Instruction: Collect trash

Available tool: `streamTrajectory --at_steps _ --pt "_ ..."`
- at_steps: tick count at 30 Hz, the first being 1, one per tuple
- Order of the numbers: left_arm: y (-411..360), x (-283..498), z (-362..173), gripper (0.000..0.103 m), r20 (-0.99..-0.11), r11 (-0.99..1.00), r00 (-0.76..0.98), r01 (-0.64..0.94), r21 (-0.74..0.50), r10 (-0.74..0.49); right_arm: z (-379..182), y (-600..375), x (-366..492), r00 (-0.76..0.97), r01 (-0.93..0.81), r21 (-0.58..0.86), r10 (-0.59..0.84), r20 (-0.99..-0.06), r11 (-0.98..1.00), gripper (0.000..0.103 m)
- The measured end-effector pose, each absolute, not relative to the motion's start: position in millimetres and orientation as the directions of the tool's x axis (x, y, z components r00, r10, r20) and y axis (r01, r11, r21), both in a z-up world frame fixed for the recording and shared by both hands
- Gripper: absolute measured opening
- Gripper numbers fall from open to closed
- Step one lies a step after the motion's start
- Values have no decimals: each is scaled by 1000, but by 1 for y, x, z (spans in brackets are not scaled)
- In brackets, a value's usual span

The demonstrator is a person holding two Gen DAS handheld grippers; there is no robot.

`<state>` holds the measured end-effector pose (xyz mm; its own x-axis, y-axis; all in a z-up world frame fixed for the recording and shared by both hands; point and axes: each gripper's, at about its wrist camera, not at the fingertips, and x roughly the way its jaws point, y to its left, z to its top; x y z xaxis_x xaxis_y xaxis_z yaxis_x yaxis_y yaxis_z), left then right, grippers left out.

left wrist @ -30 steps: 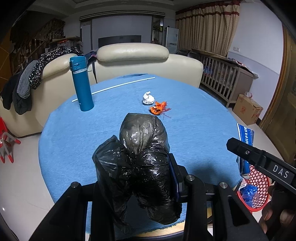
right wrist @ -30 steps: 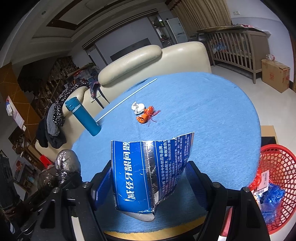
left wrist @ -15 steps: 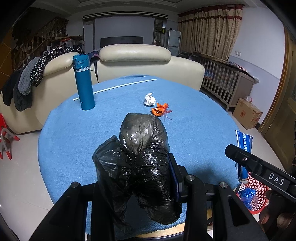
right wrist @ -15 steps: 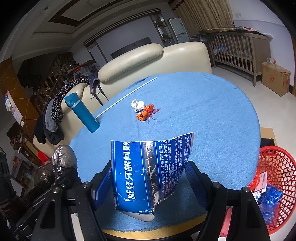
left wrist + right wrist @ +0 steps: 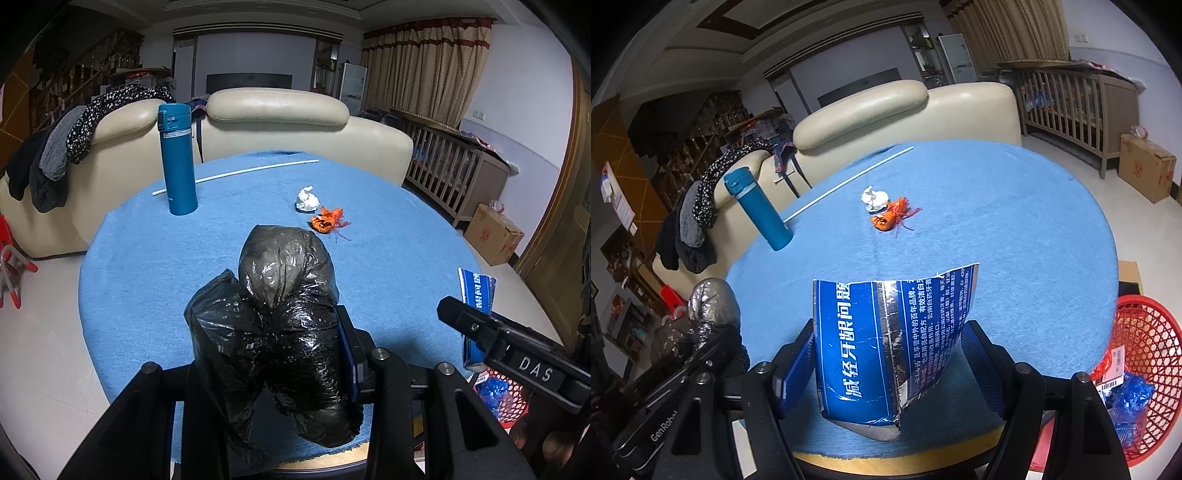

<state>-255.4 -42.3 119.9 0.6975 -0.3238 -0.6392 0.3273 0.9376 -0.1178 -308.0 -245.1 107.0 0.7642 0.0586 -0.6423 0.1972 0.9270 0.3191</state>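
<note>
Both hands loaded. Left gripper (image 5: 273,350) is clenched on a crumpled black plastic bag (image 5: 280,317); the bag bulges above the jaws and sags below them over the near edge of the round blue table (image 5: 147,266). Right gripper (image 5: 886,365) grasps a torn blue toothpaste box (image 5: 886,339), flattened and standing up between the pads. Red basket (image 5: 1145,365) sits on the floor off the table's right edge, already holding some blue and red scraps.

Two pieces not yet collected: white crumpled wad (image 5: 307,199) and orange wrapper (image 5: 327,221), just beside each other mid-table. Teal flask (image 5: 177,158) and white rod (image 5: 236,173) at the far side are probably not trash.

Risks:
- Box is thin, and the pads grip it only at its sides; a quick swing toward the basket could let it pivot or slip out short of the rim.
- Bag is slick and floppy; can't tell how much film the pads actually catch, so it may creep out.
- Bag hangs on release, snagging a finger.
- Left has to cross past right to reach the basket: collision chance.
</note>
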Motion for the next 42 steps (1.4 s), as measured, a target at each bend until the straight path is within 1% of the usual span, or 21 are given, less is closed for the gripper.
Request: streamTrajectory --at_steps 11,19,32,34,42 --pt "-41 -266 134 40 -604 936 725 335 -109 -330 119 -239 -317 776 182 301 51 -628 936 79" --pt "-48 -268 130 40 -604 930 723 356 -90 -336 117 -246 -324 783 196 307 40 -621 931 79" --pt "-57 -257 110 40 -650 929 689 361 -74 -320 100 -261 -319 767 236 338 39 -640 911 79" --pt "-67 -253 104 40 -670 923 668 378 -69 -324 93 -272 -321 762 259 358 37 -646 897 79" --pt "-111 -251 103 40 -686 883 631 469 -34 -362 83 -316 -329 764 347 404 -5 -645 846 79"
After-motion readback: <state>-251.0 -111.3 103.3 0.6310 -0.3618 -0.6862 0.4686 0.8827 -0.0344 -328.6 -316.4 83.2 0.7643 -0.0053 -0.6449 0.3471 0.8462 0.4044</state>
